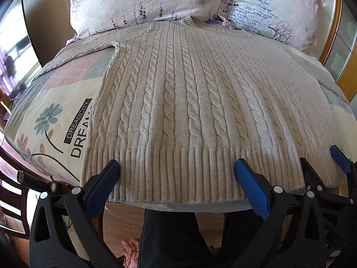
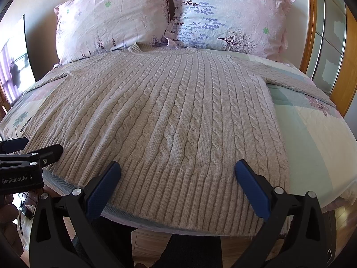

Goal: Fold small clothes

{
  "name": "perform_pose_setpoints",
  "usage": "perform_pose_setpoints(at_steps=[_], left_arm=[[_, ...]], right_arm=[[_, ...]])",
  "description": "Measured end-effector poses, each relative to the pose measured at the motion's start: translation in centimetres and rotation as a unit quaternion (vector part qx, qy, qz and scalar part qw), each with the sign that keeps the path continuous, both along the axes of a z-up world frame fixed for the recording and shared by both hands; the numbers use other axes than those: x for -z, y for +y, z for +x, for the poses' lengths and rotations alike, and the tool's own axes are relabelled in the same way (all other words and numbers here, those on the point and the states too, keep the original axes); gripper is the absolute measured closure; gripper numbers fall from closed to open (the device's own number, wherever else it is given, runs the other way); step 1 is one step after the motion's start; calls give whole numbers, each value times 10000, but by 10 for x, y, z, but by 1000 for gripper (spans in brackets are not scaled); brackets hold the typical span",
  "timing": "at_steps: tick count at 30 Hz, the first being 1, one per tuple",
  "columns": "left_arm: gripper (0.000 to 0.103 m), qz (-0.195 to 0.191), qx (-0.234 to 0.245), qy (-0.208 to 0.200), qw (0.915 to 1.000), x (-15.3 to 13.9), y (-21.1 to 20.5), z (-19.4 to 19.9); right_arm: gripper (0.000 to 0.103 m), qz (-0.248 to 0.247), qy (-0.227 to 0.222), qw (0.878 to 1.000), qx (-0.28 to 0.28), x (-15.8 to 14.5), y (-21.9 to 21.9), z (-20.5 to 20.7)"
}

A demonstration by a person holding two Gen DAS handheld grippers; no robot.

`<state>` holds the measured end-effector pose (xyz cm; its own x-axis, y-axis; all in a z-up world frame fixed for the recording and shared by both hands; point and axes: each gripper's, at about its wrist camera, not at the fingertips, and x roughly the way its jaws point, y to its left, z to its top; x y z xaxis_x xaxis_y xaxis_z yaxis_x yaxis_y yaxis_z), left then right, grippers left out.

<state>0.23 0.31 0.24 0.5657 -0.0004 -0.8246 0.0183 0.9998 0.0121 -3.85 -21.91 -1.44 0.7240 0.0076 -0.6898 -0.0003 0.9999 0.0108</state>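
One bed (image 2: 312, 134) carries one beige cable-knit sweater (image 1: 189, 102), spread flat, collar toward two floral pillows (image 2: 111, 17). Two hand-held grippers hover at its ribbed hem: left hand-held gripper (image 1: 177, 167) and right hand-held gripper (image 2: 177, 167), jaws apart, holding nothing.

A bed (image 2: 312, 134) is carrying everything here, its patchwork cover showing pale blocks, a teal flower and printed black lettering near the left edge. A beige cable-knit sweater (image 2: 167, 111) is lying flat on it, hem reaching the near edge, collar toward the headboard, sleeves spreading sideways. Two floral pillows (image 2: 111, 15) are leaning at the head, touching the collar.
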Motion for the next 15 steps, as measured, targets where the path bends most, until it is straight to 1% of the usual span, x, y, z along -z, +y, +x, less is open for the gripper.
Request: perform_pose_setpoints(at_steps=[15], left_arm=[[2,1,-4,-14,10000,0,0,0]], right_arm=[[1,-5,21,10000,-9,1,0,0]])
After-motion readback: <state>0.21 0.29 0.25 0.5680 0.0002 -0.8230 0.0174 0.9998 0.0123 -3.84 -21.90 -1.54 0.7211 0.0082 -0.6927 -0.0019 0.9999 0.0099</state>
